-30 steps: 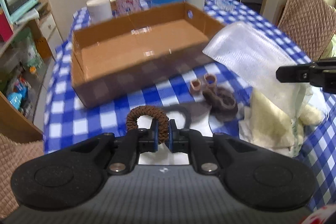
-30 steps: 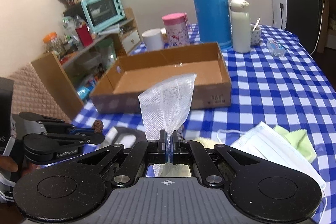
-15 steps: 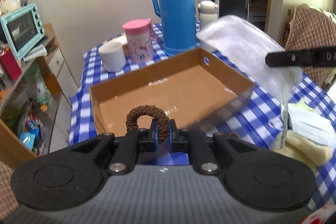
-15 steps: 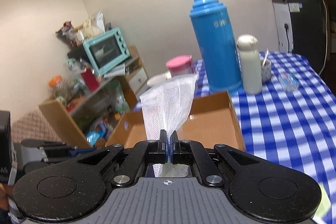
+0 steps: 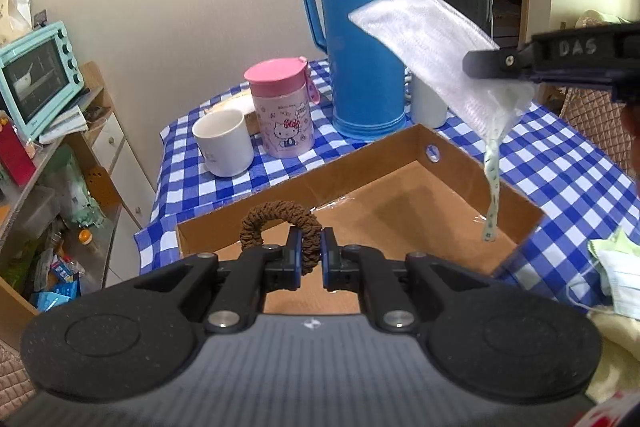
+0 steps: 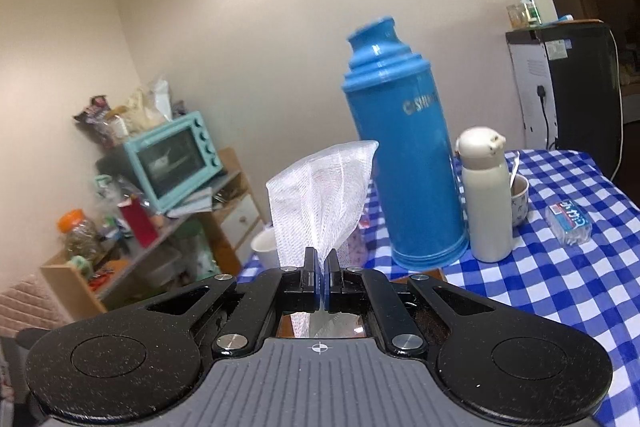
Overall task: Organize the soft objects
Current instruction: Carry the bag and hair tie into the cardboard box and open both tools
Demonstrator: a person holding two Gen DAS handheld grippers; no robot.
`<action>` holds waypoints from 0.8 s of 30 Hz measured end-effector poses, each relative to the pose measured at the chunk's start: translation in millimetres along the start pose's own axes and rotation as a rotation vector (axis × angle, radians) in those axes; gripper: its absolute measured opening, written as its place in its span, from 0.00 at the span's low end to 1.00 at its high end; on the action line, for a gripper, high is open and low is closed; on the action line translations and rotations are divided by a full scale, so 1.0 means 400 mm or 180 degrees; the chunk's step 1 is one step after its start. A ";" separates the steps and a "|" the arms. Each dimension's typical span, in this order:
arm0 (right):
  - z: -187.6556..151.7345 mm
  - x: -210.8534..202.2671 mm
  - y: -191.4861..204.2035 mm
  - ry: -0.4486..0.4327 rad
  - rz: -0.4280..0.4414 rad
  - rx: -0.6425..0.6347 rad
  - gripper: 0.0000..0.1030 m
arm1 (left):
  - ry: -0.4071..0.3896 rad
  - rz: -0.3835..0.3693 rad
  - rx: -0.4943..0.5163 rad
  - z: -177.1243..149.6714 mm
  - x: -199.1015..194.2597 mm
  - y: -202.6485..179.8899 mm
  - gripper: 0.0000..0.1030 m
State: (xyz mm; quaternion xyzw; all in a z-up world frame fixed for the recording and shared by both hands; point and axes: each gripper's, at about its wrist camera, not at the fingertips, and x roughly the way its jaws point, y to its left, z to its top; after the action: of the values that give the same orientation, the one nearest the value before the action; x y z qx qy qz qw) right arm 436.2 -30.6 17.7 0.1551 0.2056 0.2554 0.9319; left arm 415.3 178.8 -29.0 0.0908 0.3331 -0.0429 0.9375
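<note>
1. Nearest in the left wrist view, the left gripper has its jaws nearly closed on a brown scrunchie, pinched at one side so the rest of the loop stands up free; it hangs above the near edge of the cardboard box, which looks like the spot to let it drop in
2. The cardboard box lies open and shows nothing inside, so it is probably the collecting place for the soft things
3. To the right of the box, above its right-hand wall, the right gripper is clamped tight on a white mesh bag; the grip is near the bunched end, so the body fans upward and a pale ribbon dangles down over the box interior
4. On the checked tablecloth just right of the box lie a face mask and a yellow-green cloth, seemingly not yet sorted
5. Behind the box stand a white mug, a pink cup and a blue thermos, hard items left outside it
</note>
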 end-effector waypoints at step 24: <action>-0.222 0.198 -0.109 0.1258 -0.0466 -0.0032 0.02 | 0.0568 -0.0139 -0.0136 -0.086 0.185 0.020 0.13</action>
State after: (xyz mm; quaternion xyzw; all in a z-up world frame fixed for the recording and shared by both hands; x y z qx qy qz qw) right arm 475.4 -7.2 -100.5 0.0820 0.3938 0.2135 0.8903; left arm 452.6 192.1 -100.8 0.0669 0.4180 -0.0479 0.9047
